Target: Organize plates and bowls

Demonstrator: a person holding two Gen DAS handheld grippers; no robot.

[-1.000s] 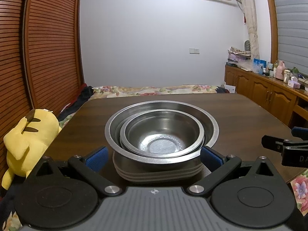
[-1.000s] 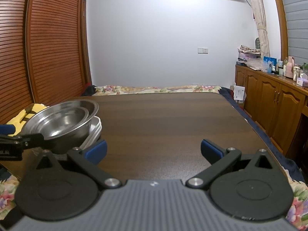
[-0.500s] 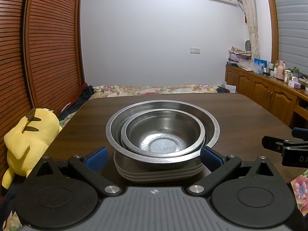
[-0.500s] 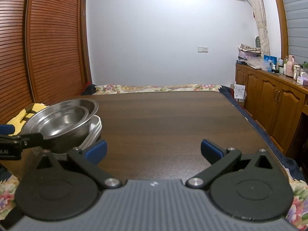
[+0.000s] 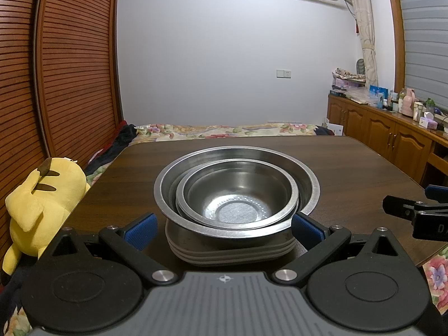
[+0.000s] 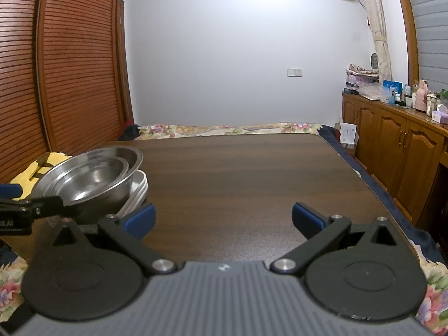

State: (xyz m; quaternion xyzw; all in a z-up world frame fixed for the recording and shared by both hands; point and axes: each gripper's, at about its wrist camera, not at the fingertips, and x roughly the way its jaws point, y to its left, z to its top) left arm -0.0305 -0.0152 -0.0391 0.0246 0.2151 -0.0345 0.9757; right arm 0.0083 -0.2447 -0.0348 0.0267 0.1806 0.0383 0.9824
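1. Left wrist view: left gripper [image 5: 223, 225] jaws apart, flanking a stack at the near table [image 5: 350, 162] edge: small steel bowl [image 5: 236, 196] nested in large steel bowl [image 5: 308, 184], on white plates [image 5: 232, 253]. Steel looks stiff, light and slick, so take the rims; plates likely fragile, so lift from under the lip. Yellow plush toy [image 5: 39, 204] sits off the table's left side, clear of the work
2. Right wrist view: right gripper [image 6: 223, 217] jaws apart, holding nothing, over bare table. Stack sits to its left, left gripper's finger in front of it; nothing else blocks
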